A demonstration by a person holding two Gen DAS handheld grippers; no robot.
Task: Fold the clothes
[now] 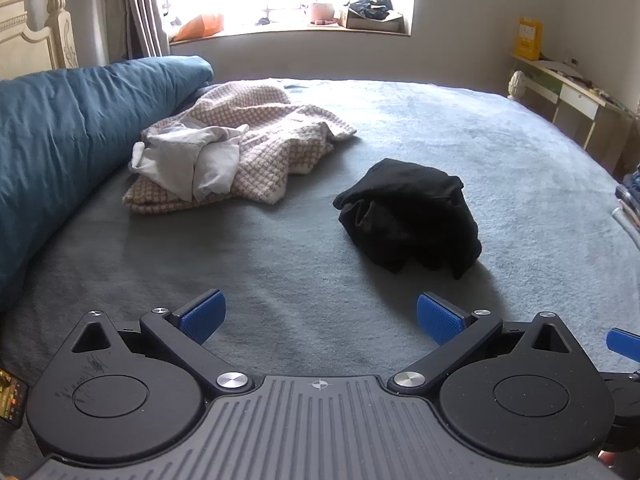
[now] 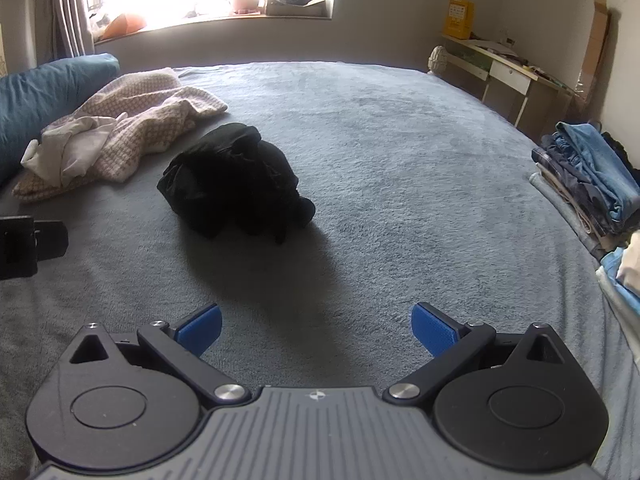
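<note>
Both of my hands are empty. My left gripper [image 1: 318, 318] hovers over the grey plush bed cover [image 1: 420, 128] with its blue pads spread wide, and my right gripper [image 2: 316, 320] does the same, jaws far apart and nothing between them.

I judge this to be the start of a new garment: the crumpled black cloth bundle [image 2: 236, 178] lies near the middle of the bed, unfolded, ahead of both grippers and apart from them. Toward the head end, beside the rolled teal duvet [image 1: 76, 128], a pink-and-white checked knit piece [image 1: 260, 136] waits with a pale grey crumpled garment [image 1: 192, 160] on top of it. At the bed's right edge sits a stack of folded denim and dark clothes [image 2: 588, 176], which I take for finished work.

The next move, as I read it, calls for reaching forward to the black bundle, finding two edges or corners, and pulling it flat.

What kind of garment it is I cannot tell; the black swallows its seams and folds. The stack on the right is cut off by the frame, and the window glare washes out the sill.
</note>
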